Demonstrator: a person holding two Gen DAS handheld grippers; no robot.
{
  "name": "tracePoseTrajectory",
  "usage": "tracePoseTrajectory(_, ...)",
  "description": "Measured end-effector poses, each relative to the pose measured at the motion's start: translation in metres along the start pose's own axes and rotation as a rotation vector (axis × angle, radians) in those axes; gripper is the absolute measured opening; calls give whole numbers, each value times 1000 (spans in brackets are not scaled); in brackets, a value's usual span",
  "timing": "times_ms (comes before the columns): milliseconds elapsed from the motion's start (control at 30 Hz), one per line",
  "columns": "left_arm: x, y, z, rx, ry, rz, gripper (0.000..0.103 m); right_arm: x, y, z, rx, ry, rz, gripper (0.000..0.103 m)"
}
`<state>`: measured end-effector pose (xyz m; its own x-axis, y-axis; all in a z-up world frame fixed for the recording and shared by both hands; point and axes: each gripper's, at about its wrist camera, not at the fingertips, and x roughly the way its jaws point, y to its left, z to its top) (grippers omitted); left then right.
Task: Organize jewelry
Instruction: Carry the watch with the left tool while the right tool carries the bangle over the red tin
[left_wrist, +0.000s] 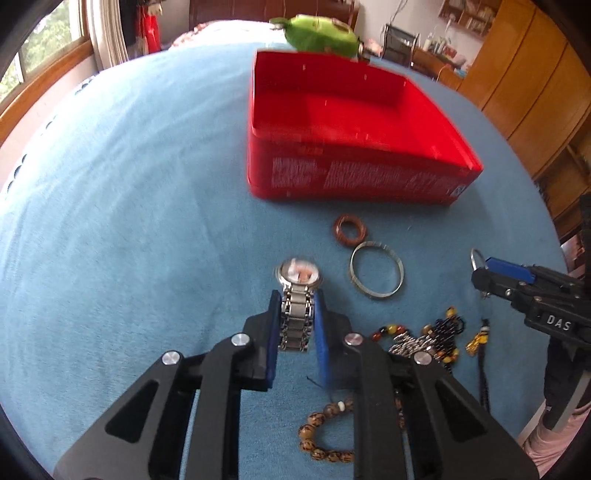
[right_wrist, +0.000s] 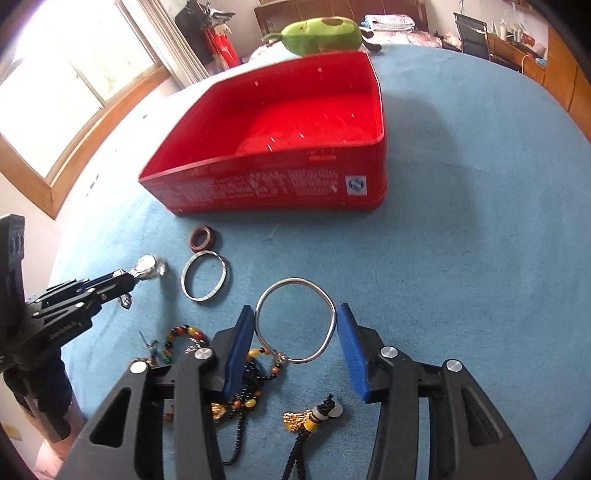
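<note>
My left gripper (left_wrist: 297, 301) is shut on the band of a silver watch (left_wrist: 298, 275) and holds it over the blue cloth; it also shows in the right wrist view (right_wrist: 147, 267). My right gripper (right_wrist: 295, 319) is shut on a thin silver bangle (right_wrist: 295, 321), its pads pressing the ring's two sides; the gripper appears in the left wrist view (left_wrist: 484, 275). The empty red box (left_wrist: 354, 107) (right_wrist: 295, 122) stands just beyond. A brown wooden ring (left_wrist: 349, 229) (right_wrist: 203, 238) and a flat silver bangle (left_wrist: 376, 269) (right_wrist: 205, 275) lie on the cloth.
Beaded bracelets and necklaces lie in a pile (left_wrist: 428, 339) (right_wrist: 236, 373); a brown bead bracelet (left_wrist: 325, 432) lies under my left gripper. A gold tassel cord (right_wrist: 310, 421) lies near my right gripper. A green plush toy (right_wrist: 321, 35) sits behind the box.
</note>
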<state>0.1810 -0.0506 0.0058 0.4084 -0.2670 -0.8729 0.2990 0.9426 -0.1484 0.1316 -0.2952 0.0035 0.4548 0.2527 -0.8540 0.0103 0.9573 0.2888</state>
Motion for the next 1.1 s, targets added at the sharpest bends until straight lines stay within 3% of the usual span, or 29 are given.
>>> tracePoseTrajectory(300,-44,13,15,-19,-77,-25,15,-27,6,21,1,-57,52,47)
tracePoseTrajectory(667,-72,-7,77,-13,-239,-62,15,-32,19,82,-1,-162,68,47)
tracePoseTrajectory(867,-49,-7,122,-43,-304,-73,15,-6,18,127,3,-196,31,47)
tracePoseTrajectory(1100,17,-1,145,-48,-209,-108,15,36,12,147,-12,-177,-14,47)
